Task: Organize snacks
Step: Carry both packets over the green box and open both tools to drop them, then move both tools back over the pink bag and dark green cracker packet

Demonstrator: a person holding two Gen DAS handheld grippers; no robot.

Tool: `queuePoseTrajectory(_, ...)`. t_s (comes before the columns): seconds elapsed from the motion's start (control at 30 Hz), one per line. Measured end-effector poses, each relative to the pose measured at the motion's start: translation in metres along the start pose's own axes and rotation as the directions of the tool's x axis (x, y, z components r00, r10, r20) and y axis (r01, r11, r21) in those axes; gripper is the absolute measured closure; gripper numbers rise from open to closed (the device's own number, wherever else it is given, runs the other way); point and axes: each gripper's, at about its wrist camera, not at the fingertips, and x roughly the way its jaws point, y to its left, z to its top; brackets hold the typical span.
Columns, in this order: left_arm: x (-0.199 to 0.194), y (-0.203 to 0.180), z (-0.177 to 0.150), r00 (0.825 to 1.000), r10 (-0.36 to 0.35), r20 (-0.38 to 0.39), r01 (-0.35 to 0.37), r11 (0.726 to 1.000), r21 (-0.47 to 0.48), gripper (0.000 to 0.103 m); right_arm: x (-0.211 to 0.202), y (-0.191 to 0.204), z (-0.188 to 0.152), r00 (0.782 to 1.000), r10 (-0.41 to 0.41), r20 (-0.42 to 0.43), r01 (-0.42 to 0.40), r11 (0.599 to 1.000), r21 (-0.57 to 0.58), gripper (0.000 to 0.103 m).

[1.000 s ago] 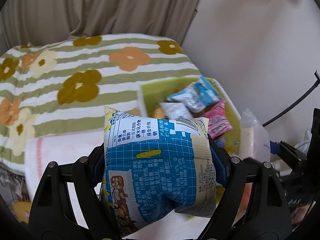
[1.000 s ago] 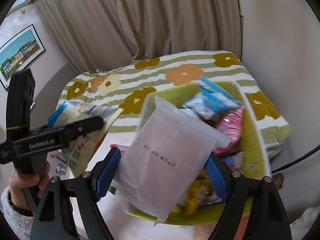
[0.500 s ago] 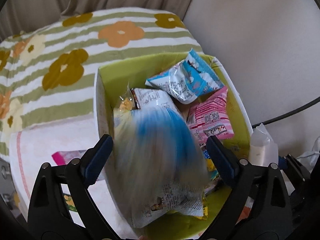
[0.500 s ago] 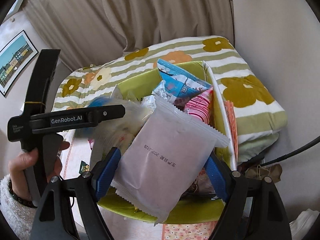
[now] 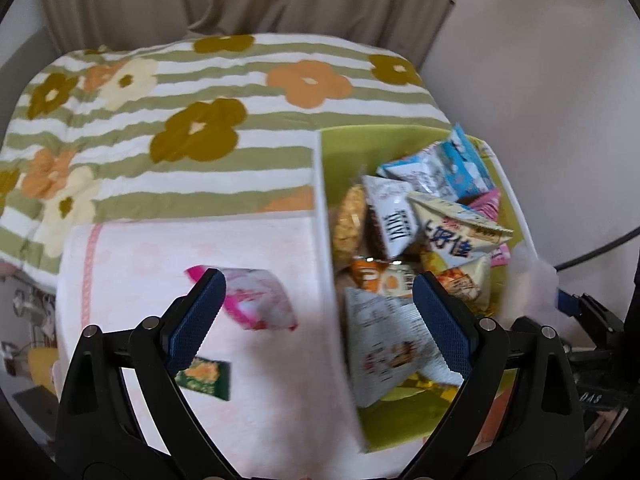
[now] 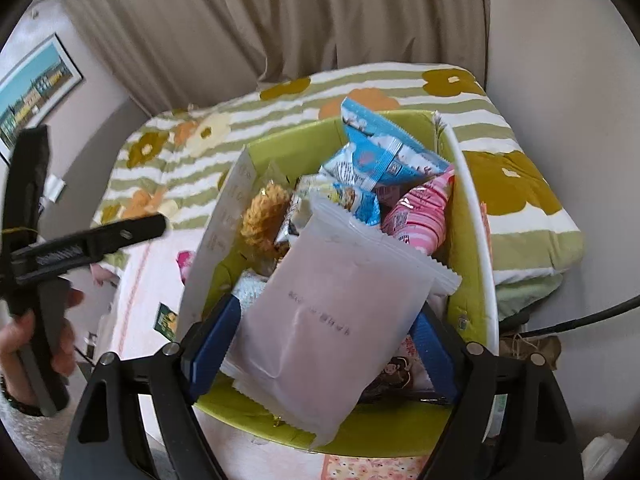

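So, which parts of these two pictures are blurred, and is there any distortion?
Left wrist view: motion blur smears the pink packet and the green box edge, while the left gripper is sharp. Right wrist view: mostly sharp; only the left gripper at the side is smeared. Both are fisheye, so edges bend and corners are dark.

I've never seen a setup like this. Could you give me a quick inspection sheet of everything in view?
Surface: pale pink cloth over a table, beside a flowered striped quilt.
Job's things: green box piled with snack bags; a pink bag and a small green packet lie outside it on the cloth.
Clutter: nothing seen.
Grippers: left gripper open and empty, jaws wide apart; right gripper shut on a frosted white packet, held above the box.
Cables: black cable along the wall.
Surroundings: beige curtains, a framed picture.
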Motion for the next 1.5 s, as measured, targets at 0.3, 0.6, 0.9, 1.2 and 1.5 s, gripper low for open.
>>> queuePoseTrajectory(0.3, -0.019, 0.048, -0.044, 0.998, 0.069, -0.008, -0.07, 0.992, -0.107, 0.009, -0.012, 0.005, -0.011, 0.999, 0.022, 0.05, -0.019, 0.998, -0.053, 0.004)
queuePoseTrajectory(0.6, -0.048, 0.079, -0.094, 0.989, 0.145, -0.009, -0.144, 0.97, -0.194, 0.009, -0.014, 0.037, -0.009, 0.99, 0.139, 0.038, -0.13, 0.976, -0.172, 0.004)
queuePoseTrajectory(0.9, -0.033, 0.09, -0.124, 0.989, 0.136, -0.065, -0.144, 0.981, -0.134, 0.009, -0.009, 0.078, -0.005, 0.98, 0.197, 0.034, -0.179, 0.94, -0.292, 0.004)
queuePoseTrajectory(1.2, 0.026, 0.117, -0.113, 0.974, 0.148, -0.174, -0.17, 0.978, -0.119, 0.009, 0.014, 0.13, 0.009, 0.987, 0.16, -0.005, -0.152, 0.927, -0.344, 0.004)
queuePoseTrajectory(1.5, 0.075, 0.151, -0.09, 0.96, 0.165, -0.227, -0.184, 0.981, -0.064, 0.009, 0.09, 0.198, 0.023, 0.993, 0.009, -0.119, -0.073, 0.83, -0.552, 0.004)
